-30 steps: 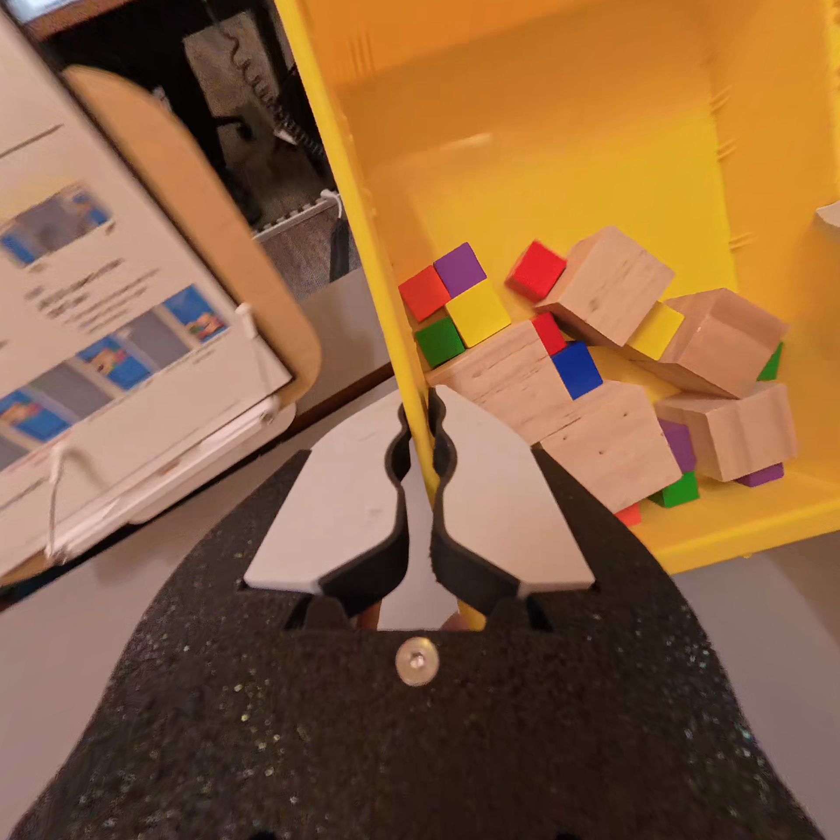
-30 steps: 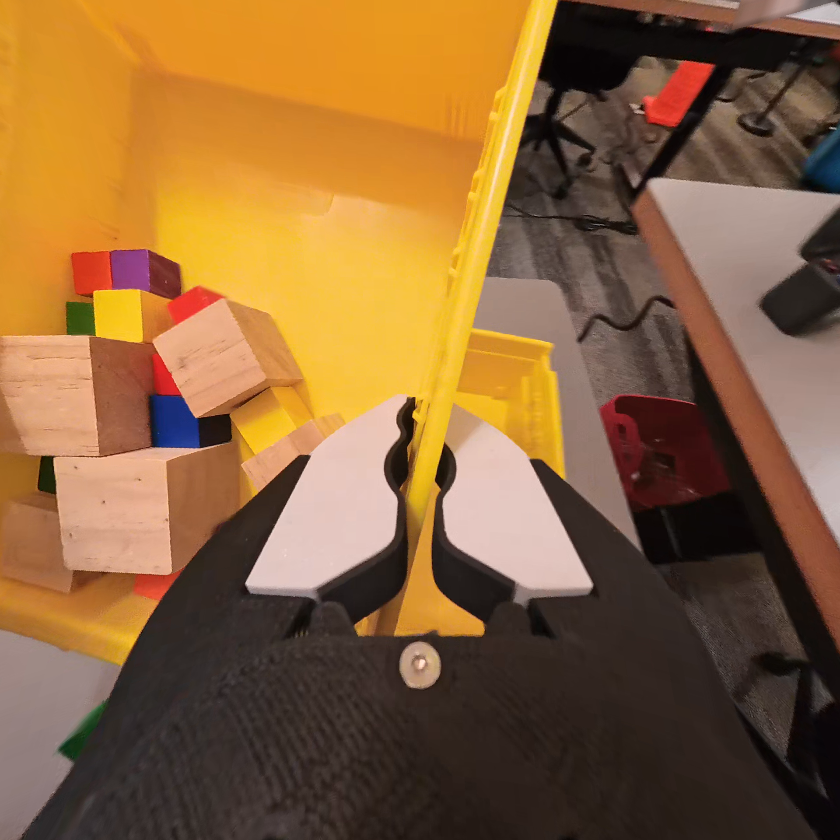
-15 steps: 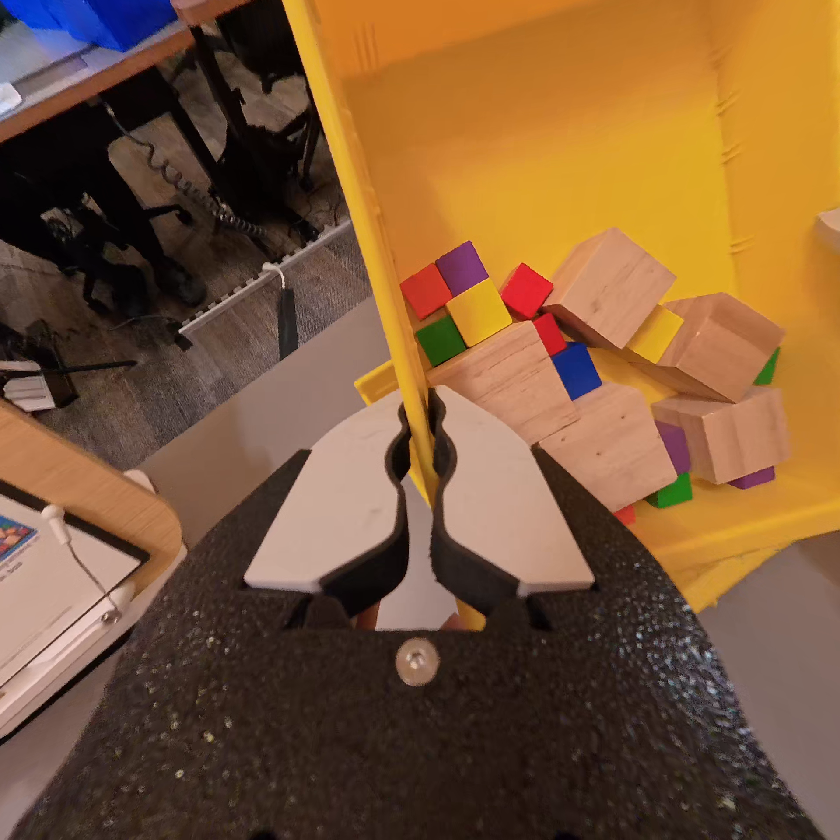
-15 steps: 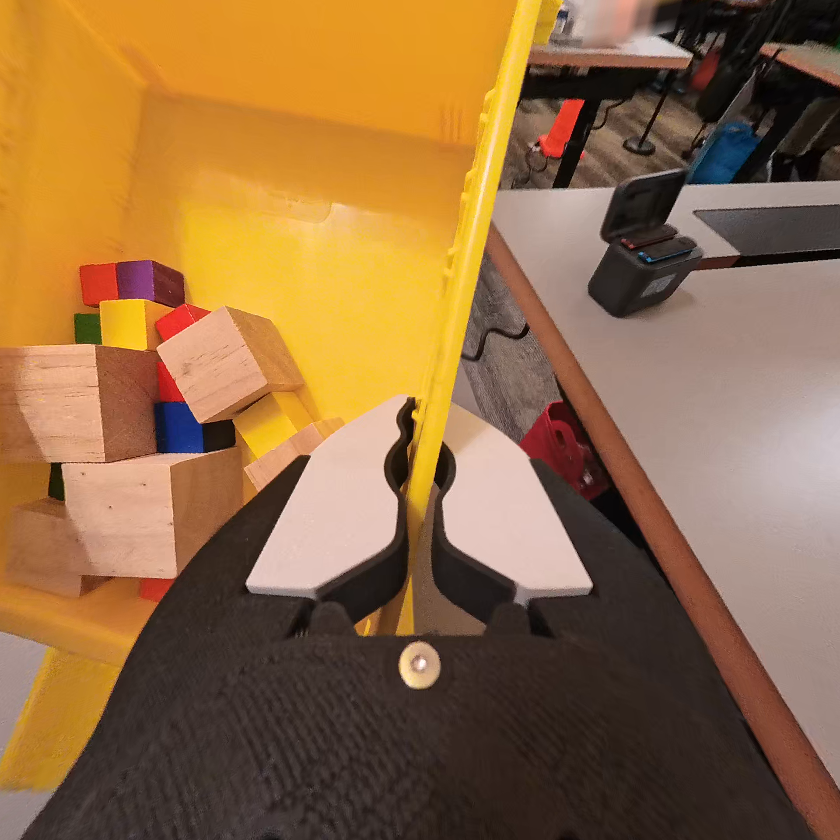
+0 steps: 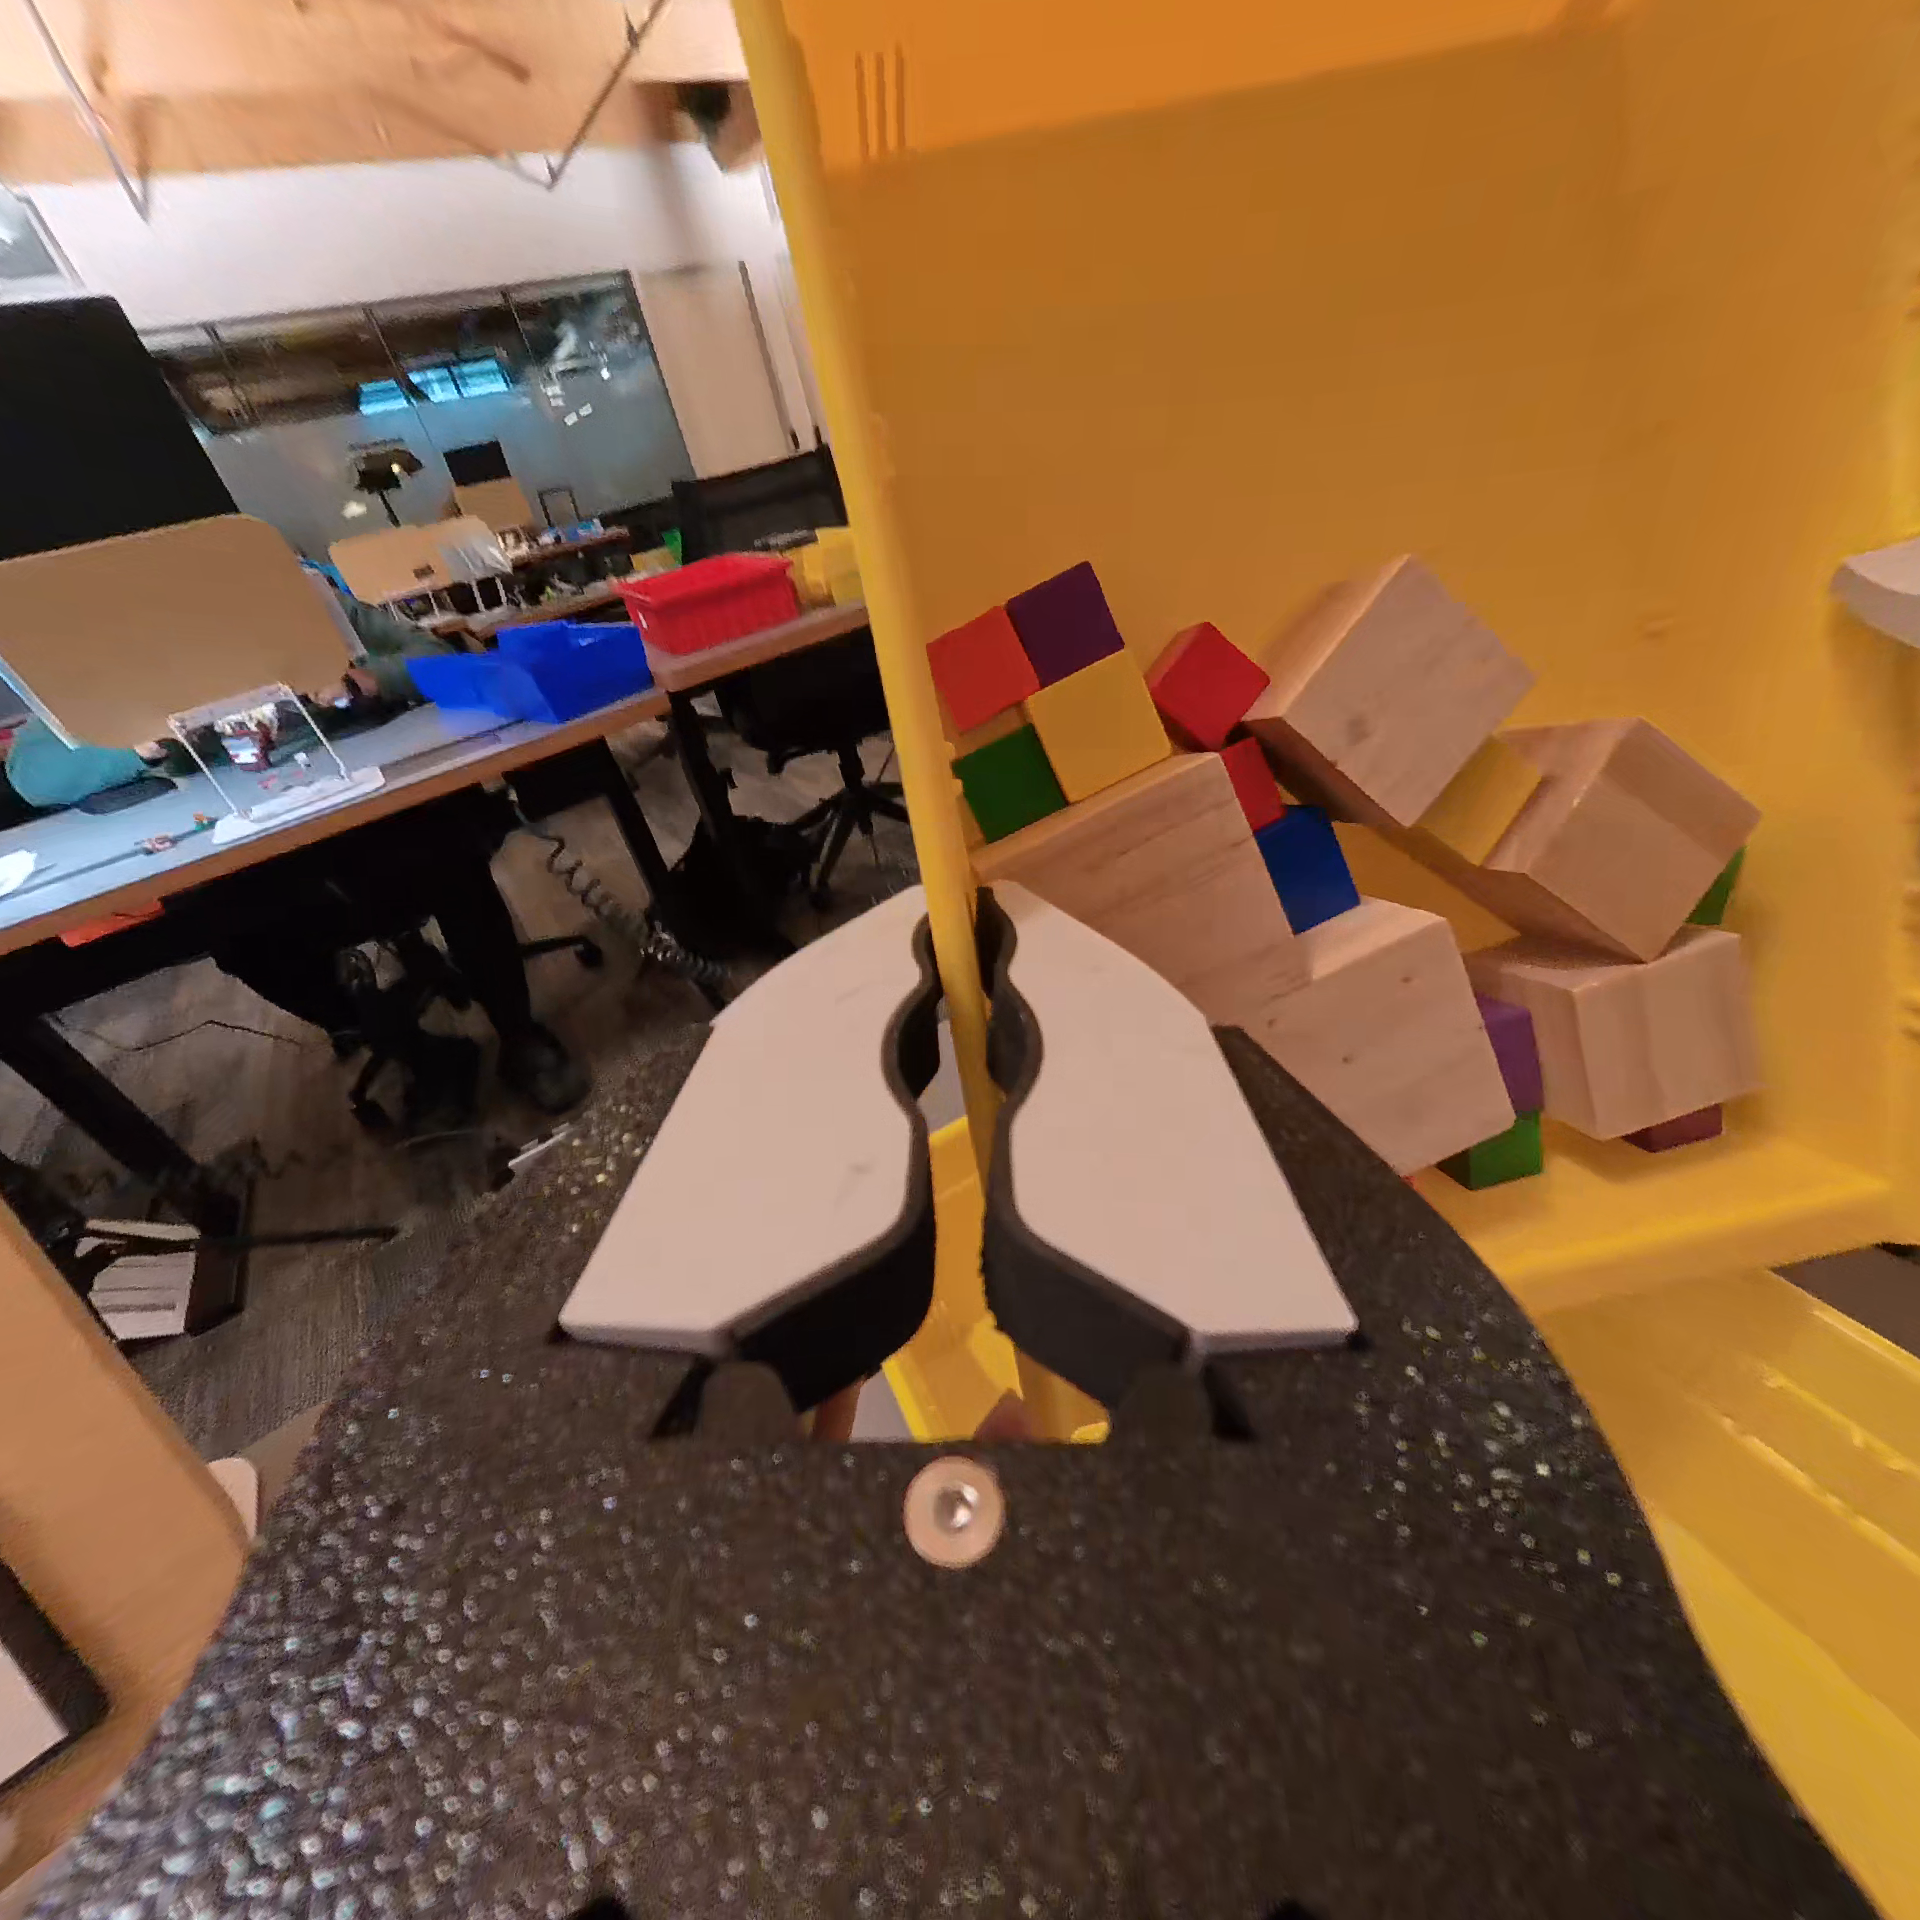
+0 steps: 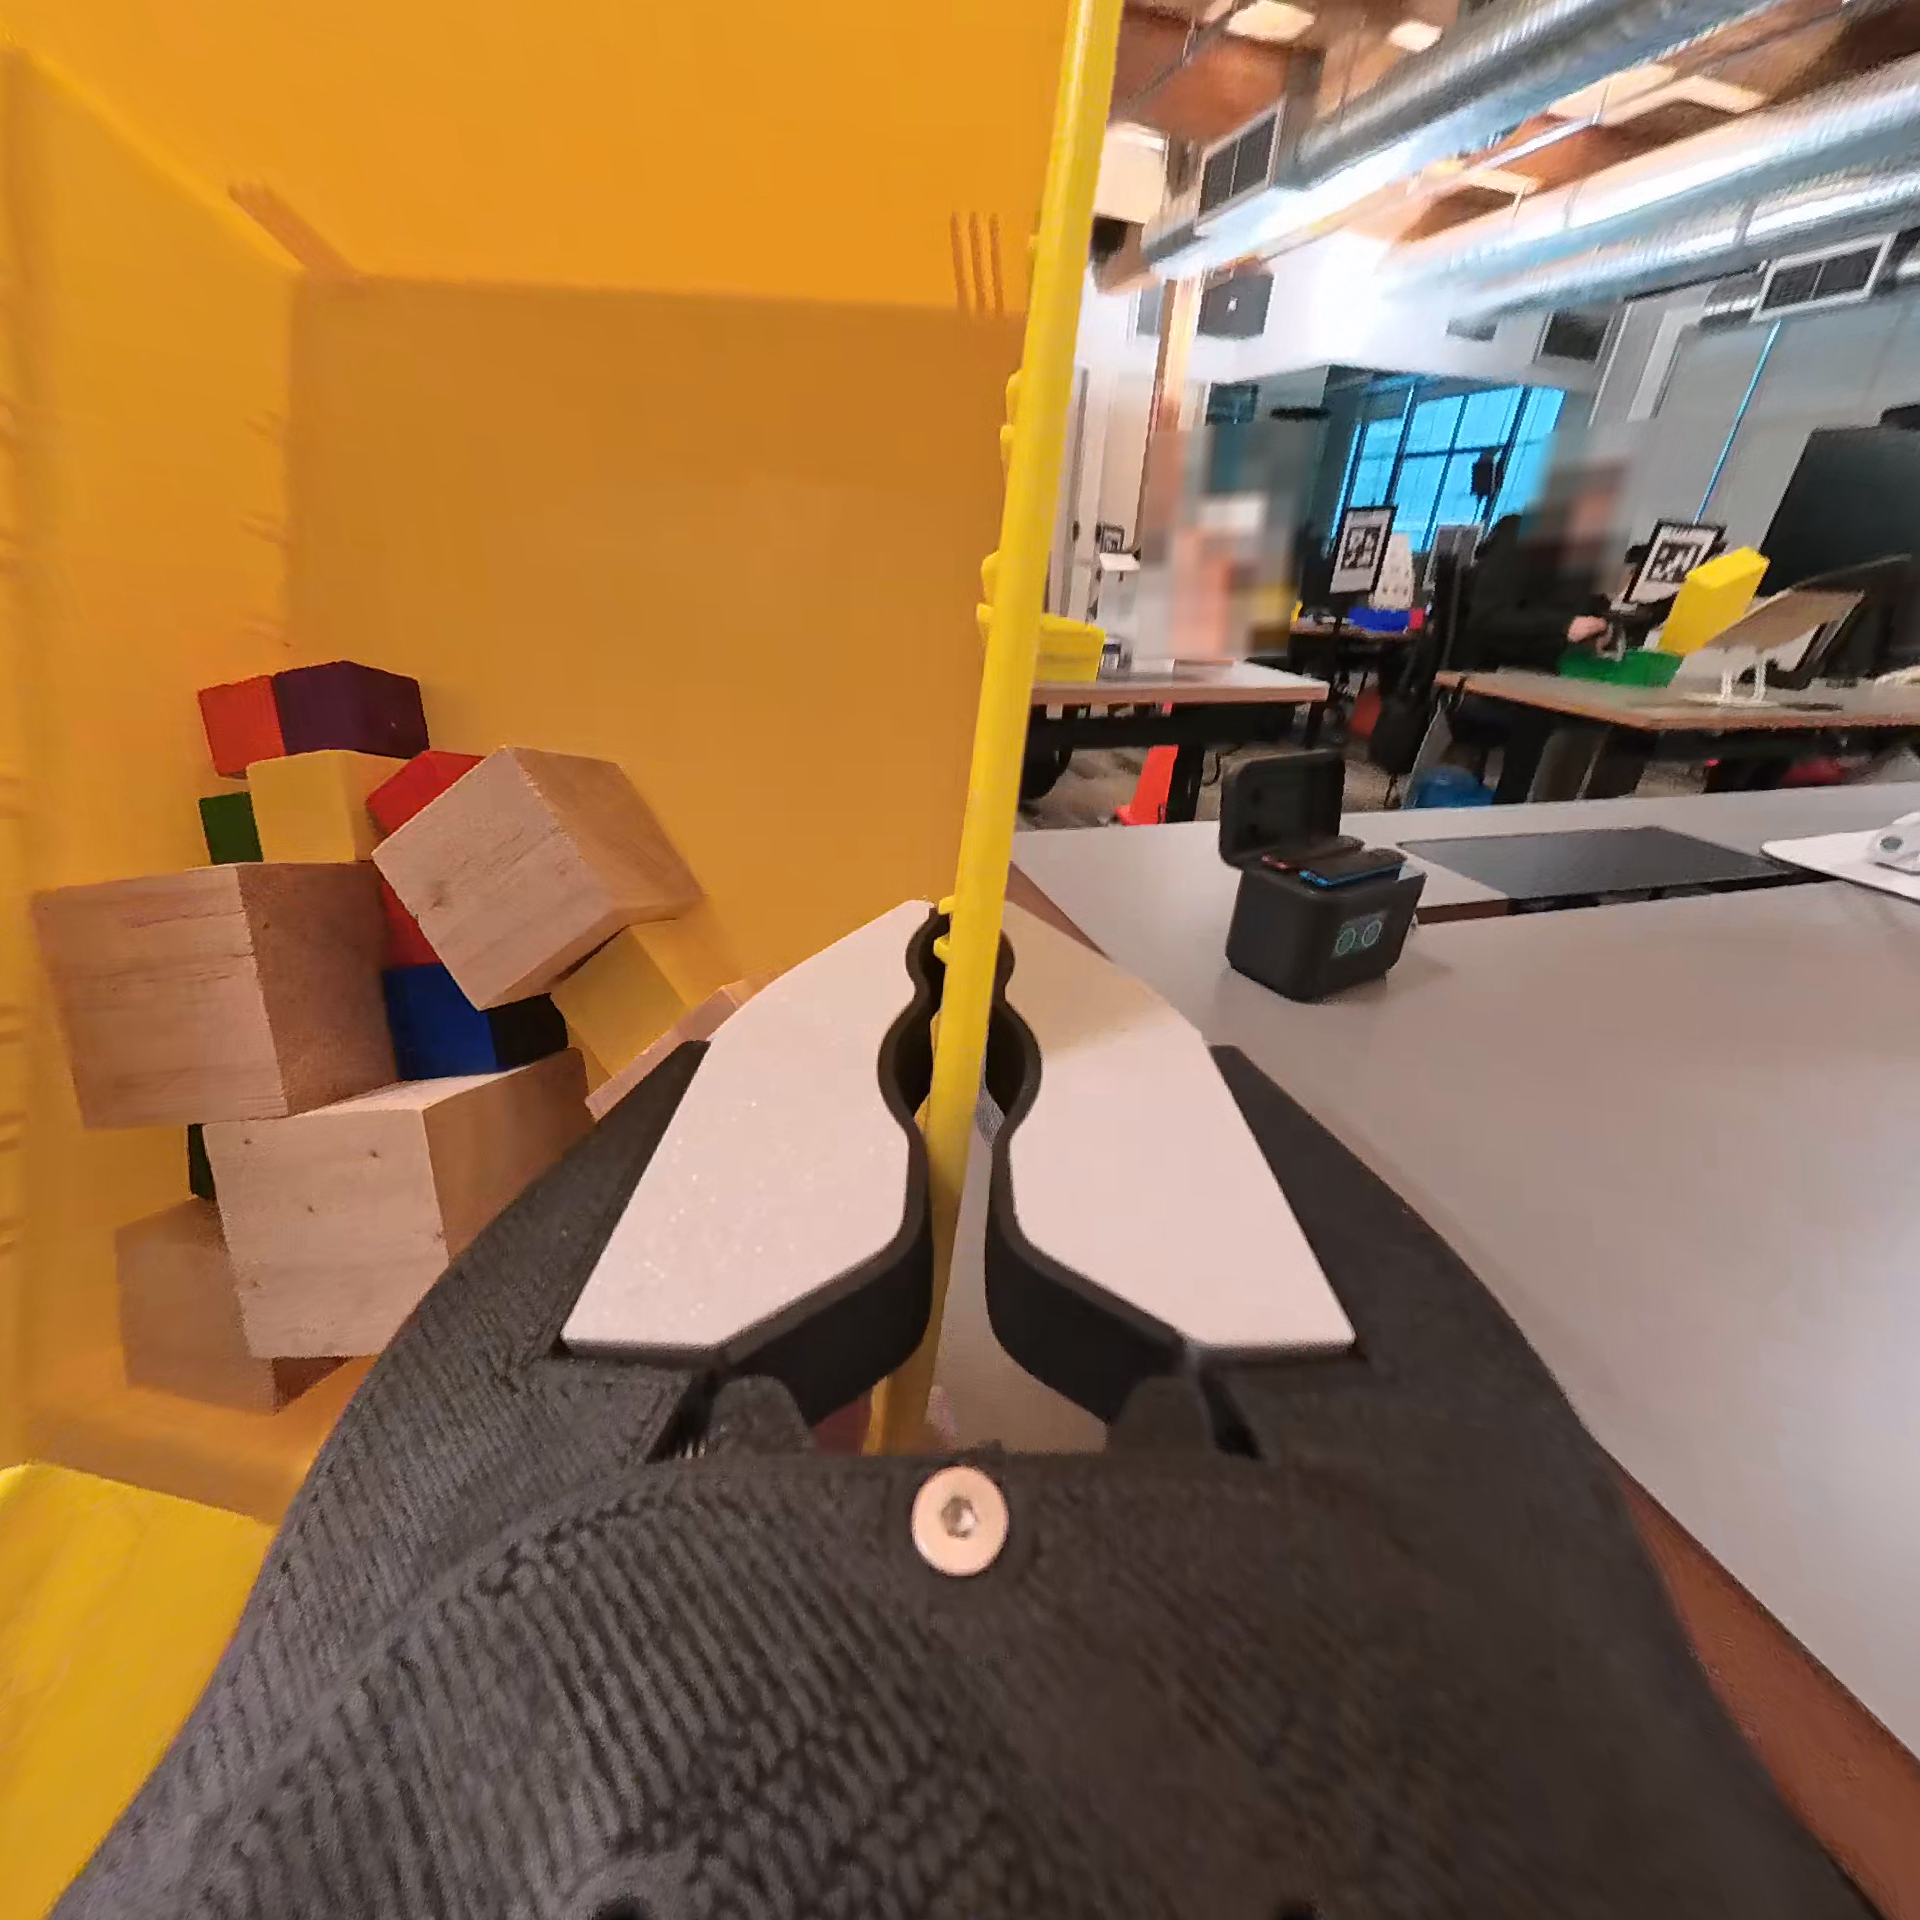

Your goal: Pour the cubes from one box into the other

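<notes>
I hold a yellow box tipped steeply forward, by both side walls. My left gripper is shut on its left wall. My right gripper is shut on its right wall. Several plain wooden cubes and small coloured cubes lie piled against the box's lower wall, also in the right wrist view. A second yellow box lies just below the tipped one; its rim shows at the lower left of the right wrist view.
A grey table on my right carries a small black case and a dark mat. Behind are desks with blue bins, a red bin, chairs and seated people.
The box has tilted up much further. Both wrist views swung from the floor and table to the room horizon. The cubes stay piled at the lower wall. The second box came into view below.
</notes>
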A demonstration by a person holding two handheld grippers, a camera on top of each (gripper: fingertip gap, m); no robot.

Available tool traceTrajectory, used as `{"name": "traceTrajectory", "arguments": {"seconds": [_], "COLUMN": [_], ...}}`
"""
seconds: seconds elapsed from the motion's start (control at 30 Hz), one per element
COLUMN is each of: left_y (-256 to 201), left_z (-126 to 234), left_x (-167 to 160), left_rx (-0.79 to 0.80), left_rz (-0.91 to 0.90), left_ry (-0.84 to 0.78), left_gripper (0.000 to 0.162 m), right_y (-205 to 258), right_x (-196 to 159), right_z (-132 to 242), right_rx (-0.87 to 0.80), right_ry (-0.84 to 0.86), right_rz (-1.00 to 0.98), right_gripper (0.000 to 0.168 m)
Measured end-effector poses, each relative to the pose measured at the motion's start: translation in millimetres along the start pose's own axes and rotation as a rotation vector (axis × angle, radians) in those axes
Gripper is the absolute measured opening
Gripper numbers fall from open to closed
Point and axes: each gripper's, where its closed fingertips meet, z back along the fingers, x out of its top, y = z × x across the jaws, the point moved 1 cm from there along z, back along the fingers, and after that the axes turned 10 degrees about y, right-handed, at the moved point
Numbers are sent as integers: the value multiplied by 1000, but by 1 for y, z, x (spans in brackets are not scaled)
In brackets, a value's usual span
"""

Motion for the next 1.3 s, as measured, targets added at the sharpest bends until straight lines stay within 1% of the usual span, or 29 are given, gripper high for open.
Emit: {"name": "traceTrajectory", "arguments": {"seconds": [0.1,0.3,0.5,0.6,0.8,0.9,0.97,1.3], "left_y": [2,11,15,18,20,21,24,28], "left_z": [-5,-6,-7,-4,-3,-4,-2,-2], "left_x": [-6,-9,-17,-14,-13,-13,-9,-12], "left_rx": [3,38,39,33,44,42,46,59], "left_rz": [25,14,27,42,57,73,91,135], "left_ry": [-22,-79,-85,-140,-177,-161,-195,-187], "left_gripper": [3,3,3,3,4,3,3,3], "right_y": [3,11,18,20,23,24,25,30], "right_x": [-3,-5,-10,-2,11,13,16,17], "right_z": [-4,-11,-16,-14,-14,-16,-15,-19], "right_rx": [-17,4,5,10,-3,-14,-3,-13], "right_ry": [-16,-90,-92,-142,-200,-198,-257,-280], "right_rz": [24,26,45,59,137,155,146,191], "right_gripper": [5,5,4,4,5,4,5,5]}}
